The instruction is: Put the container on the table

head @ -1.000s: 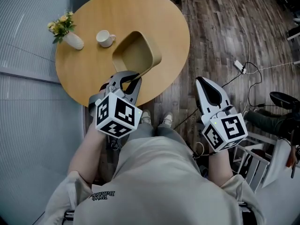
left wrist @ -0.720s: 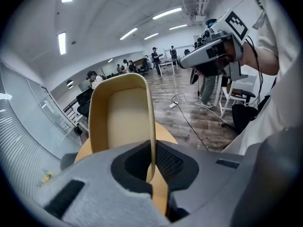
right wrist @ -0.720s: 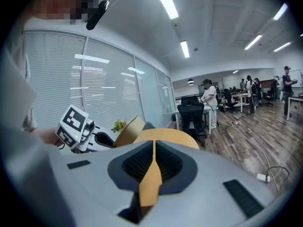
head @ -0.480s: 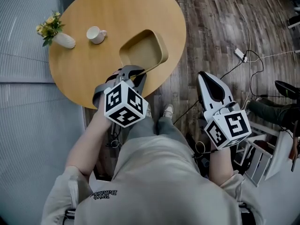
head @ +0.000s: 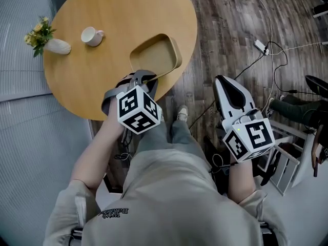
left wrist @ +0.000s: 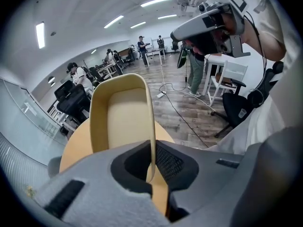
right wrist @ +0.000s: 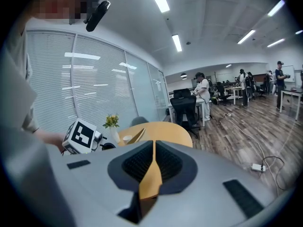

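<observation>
Container (head: 154, 55), tilted over the table (head: 102, 14) at its near edge, near rim pinched in the left gripper (head: 145, 79); cannot tell whether the far end touches the table. Right gripper (head: 230, 94) pressed together on nothing, off the table, beside its near edge.

Handling, as judged: lower the held rim until the base lies flat, fully inside the table's edge; keep well apart from cup (head: 91, 36) and vase (head: 51, 46) at the table's far side; spread jaws only once settled.

Appearance: tan, shallow, rounded-rectangular, thin upright wall, empty, probably light and stiff.
</observation>
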Motion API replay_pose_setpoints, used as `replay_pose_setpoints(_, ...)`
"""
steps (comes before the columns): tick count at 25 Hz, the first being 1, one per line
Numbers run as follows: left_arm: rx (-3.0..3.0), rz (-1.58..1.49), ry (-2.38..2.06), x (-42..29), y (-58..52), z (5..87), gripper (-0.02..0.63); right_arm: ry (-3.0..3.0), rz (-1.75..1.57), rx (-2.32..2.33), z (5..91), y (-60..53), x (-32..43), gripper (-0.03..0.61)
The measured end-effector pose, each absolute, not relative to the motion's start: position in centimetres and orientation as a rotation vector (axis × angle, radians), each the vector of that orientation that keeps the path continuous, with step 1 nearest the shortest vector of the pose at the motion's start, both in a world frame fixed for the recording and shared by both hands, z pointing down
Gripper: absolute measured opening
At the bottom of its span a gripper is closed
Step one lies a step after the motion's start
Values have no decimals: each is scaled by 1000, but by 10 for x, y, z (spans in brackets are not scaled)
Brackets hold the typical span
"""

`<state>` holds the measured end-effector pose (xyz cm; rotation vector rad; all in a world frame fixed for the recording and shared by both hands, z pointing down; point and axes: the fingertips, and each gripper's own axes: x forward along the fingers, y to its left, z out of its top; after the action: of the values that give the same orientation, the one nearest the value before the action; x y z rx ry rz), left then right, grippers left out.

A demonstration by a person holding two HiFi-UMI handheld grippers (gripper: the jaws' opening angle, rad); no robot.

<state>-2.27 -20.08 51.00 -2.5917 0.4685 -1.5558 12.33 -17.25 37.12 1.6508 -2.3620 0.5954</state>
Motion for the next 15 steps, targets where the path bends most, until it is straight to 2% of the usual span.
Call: replay_pose_setpoints(15,-2535,-1684,334,-19,-196,592,28,-2253,746,1645,438,-174,132,37)
